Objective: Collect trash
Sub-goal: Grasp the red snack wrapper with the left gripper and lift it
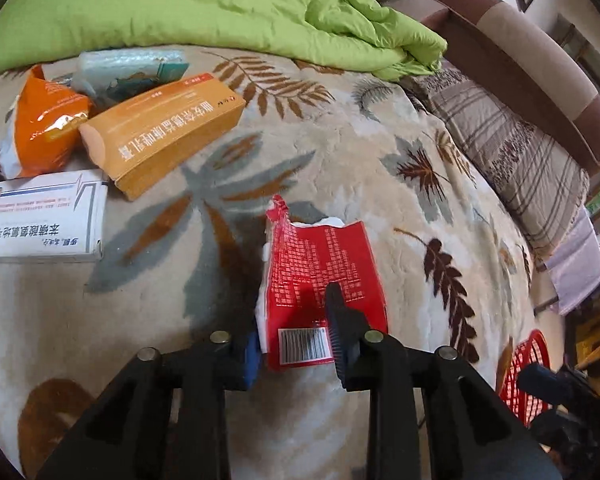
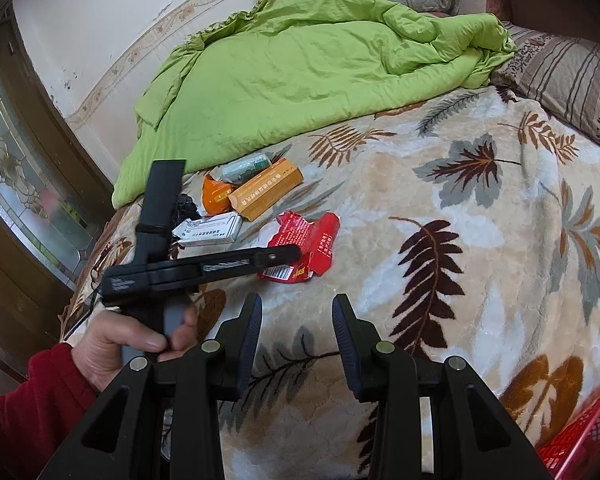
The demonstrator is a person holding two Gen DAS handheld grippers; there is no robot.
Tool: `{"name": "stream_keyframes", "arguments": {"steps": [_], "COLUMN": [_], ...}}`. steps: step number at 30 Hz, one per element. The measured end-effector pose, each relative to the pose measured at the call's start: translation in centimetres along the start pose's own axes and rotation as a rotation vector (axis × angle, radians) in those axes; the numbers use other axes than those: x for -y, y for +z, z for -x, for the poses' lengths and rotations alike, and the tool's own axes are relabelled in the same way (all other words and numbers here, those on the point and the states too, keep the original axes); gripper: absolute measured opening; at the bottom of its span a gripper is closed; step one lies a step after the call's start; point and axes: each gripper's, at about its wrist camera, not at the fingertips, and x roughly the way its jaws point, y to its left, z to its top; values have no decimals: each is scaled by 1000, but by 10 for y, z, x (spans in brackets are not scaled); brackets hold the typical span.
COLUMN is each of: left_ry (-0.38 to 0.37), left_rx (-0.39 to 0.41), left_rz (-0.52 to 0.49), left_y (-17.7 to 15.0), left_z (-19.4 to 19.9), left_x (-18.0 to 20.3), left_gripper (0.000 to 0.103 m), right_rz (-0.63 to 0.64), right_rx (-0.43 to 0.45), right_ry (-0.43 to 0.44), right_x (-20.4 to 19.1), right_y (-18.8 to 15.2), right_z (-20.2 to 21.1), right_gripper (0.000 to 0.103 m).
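Observation:
A torn red carton (image 1: 320,276) lies on the leaf-patterned blanket (image 1: 340,160). My left gripper (image 1: 296,344) has its two fingers either side of the carton's near end, one finger lying over it; whether it clamps it is unclear. The right wrist view shows the left gripper (image 2: 284,254) at the red carton (image 2: 312,240). Beyond lie an orange box (image 1: 160,136), a white box (image 1: 40,216), an orange pouch (image 1: 44,120) and a teal packet (image 1: 128,72). My right gripper (image 2: 296,340) is open and empty, above the blanket (image 2: 460,240) short of the carton.
A green quilt (image 1: 220,4) is bunched at the back of the bed. A striped pillow (image 1: 520,168) and brown headboard (image 1: 540,60) lie to the right. A red mesh basket (image 1: 524,376) stands by the bed, also at the right wrist view's corner (image 2: 588,436).

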Motion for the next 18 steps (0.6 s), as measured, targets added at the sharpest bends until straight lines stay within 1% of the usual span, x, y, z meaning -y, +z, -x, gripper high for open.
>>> {"name": "stream_keyframes", "arguments": {"steps": [1, 2, 4, 5, 7, 9, 10, 11, 12, 13, 15, 16, 18], "left_ry": [-3, -4, 32, 53, 69, 136, 159, 199, 252, 310, 366, 398, 452], "left_rx": [11, 30, 79, 116, 175, 247, 272, 305, 336, 373, 411, 420, 425], "left_rz": [22, 40, 42, 56, 105, 124, 127, 131, 137, 151, 189, 223, 313], "left_y": [-1, -4, -10, -16, -26, -41, -47, -54, -62, -70, -80, -85, -93], "left_z": [2, 6, 20, 33, 58, 91, 102, 115, 129, 142, 155, 159, 162], "left_x": [-1, -2, 1, 1, -4, -11, -15, -19, -24, -31, -46, -55, -77], "left_gripper": [11, 8, 6, 5, 3, 3, 3, 3, 3, 3, 3, 3, 3], "right_rz": [-1, 0, 3, 6, 10, 13, 13, 16, 25, 43, 57, 67, 141], "right_rx": [-1, -1, 0, -1, -4, -16, -23, -34, -58, -106, -159, -165, -181], "right_ry": [0, 0, -3, -3, -2, 4, 6, 8, 18, 46, 113, 131, 148], "right_x": [0, 0, -1, -2, -3, -3, -3, -3, -4, -7, -10, -13, -27], "right_y": [0, 0, 1, 0, 1, 1, 2, 3, 4, 6, 13, 17, 28], "right_z": [0, 0, 0, 0, -1, -3, -4, -6, -11, -18, -31, -35, -49], "right_gripper": [40, 40, 40, 40, 40, 40, 40, 40, 40, 40, 40, 40, 40]}}
